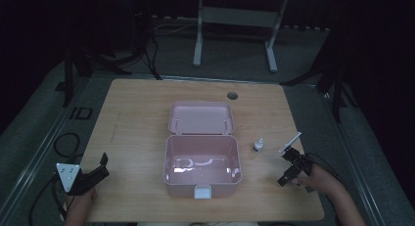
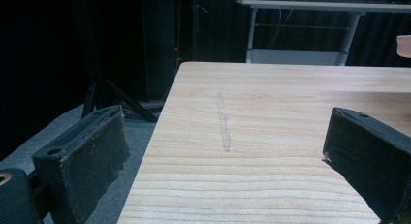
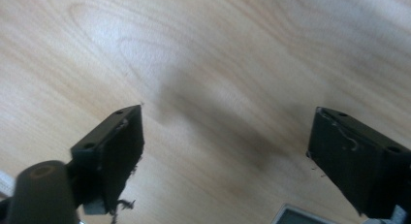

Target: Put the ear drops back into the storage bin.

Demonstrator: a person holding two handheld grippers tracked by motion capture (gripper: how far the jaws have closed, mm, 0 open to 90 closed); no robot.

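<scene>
Both sets of fingers gape wide and empty: our left gripper (image 1: 100, 168) idles at the surface's (image 1: 137, 118) near-left corner, our right gripper (image 1: 289, 167) sits just beside the syringe (image 1: 289, 142) and small dropper bottle (image 1: 258, 145). Looks like the reach step, with the open pink box (image 1: 201, 169) likely the destination. Next we need the right fingers square over the syringe before closing.

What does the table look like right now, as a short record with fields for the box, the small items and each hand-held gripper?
table: light wood, seen from above
box: pink, open, nothing visible inside, lid folded back flat
bottle: small, upright, right of the box
syringe: lying right of the bottle, beside the right hand-held gripper
left hand-held gripper: open, holding nothing, near the table's front left corner
right hand-held gripper: open, holding nothing, over bare wood just short of the syringe
</scene>
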